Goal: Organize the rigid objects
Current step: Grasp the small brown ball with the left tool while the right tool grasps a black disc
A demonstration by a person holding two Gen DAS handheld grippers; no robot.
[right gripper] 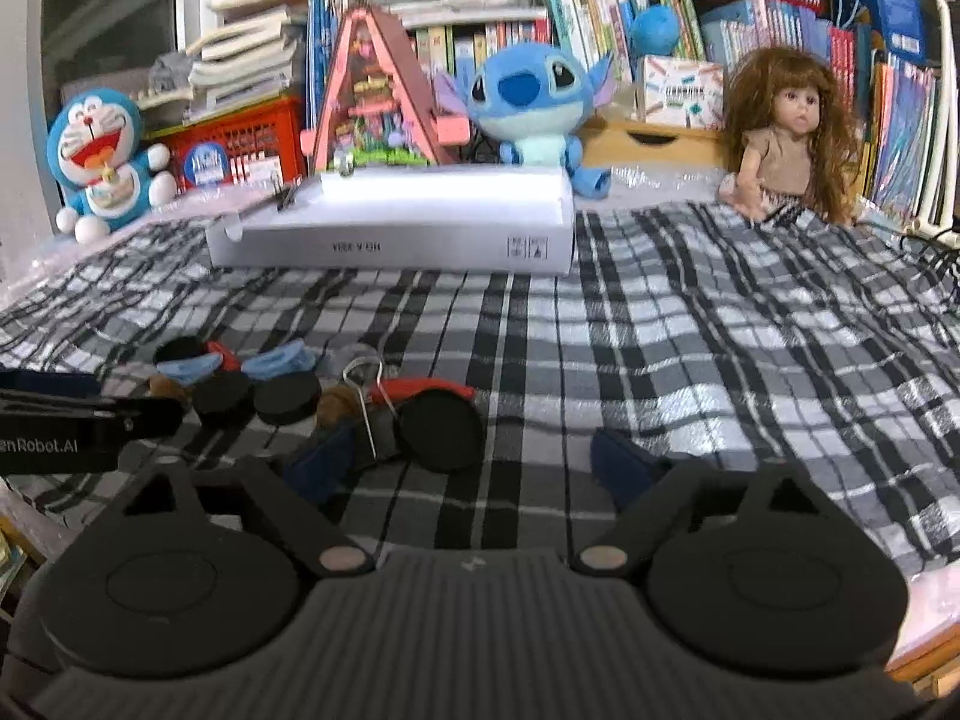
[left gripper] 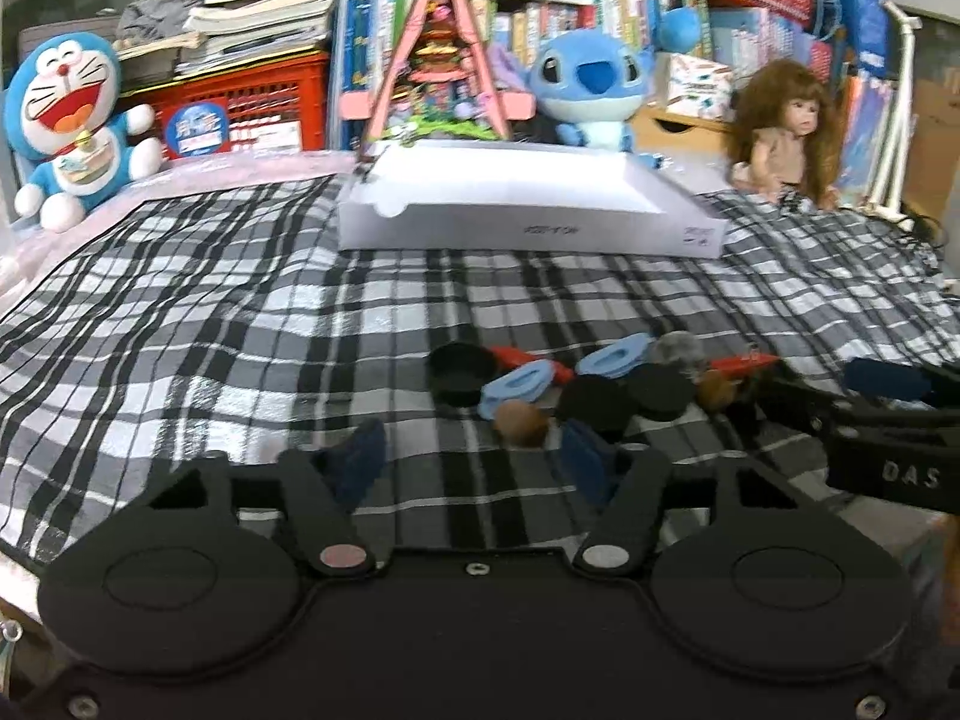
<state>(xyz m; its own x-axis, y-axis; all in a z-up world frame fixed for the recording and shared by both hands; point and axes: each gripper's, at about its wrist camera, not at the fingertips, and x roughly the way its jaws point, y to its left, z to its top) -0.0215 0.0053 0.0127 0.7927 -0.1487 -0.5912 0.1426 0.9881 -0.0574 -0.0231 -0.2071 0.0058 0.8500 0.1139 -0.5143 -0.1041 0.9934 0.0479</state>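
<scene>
A white box (left gripper: 528, 210) lies open on a desk covered with a black-and-white checked cloth (left gripper: 210, 312), and everything else is placed here against it. On the near side of the box, toward the cameras, a cluster of small things sits on the cloth: black round lids (left gripper: 462, 369), light blue oval pieces (left gripper: 519, 387), brown nut-like balls (left gripper: 522, 423) and a red piece (left gripper: 741, 363), some touching or overlapping one another. The left gripper (left gripper: 474, 456) hovers low just on the near side of this cluster, its blue-padded fingers (left gripper: 360, 456) apart with only cloth between them; one brown ball lies just beyond the tips. The right gripper (right gripper: 474, 465) is to the right of the cluster, its fingers spread wider, with a black lid (right gripper: 441, 429) and a wire-handled clip (right gripper: 366, 402) lying near its left finger, and no pad presses on anything. Behind the box stand a blue cat plush (left gripper: 72, 120) to the left, a pink triangular toy house (left gripper: 441, 60), a blue alien plush (left gripper: 591, 84) and a long-haired doll (left gripper: 780, 132) to the right, backed by books (left gripper: 264, 6) and a red crate (left gripper: 252, 108).
</scene>
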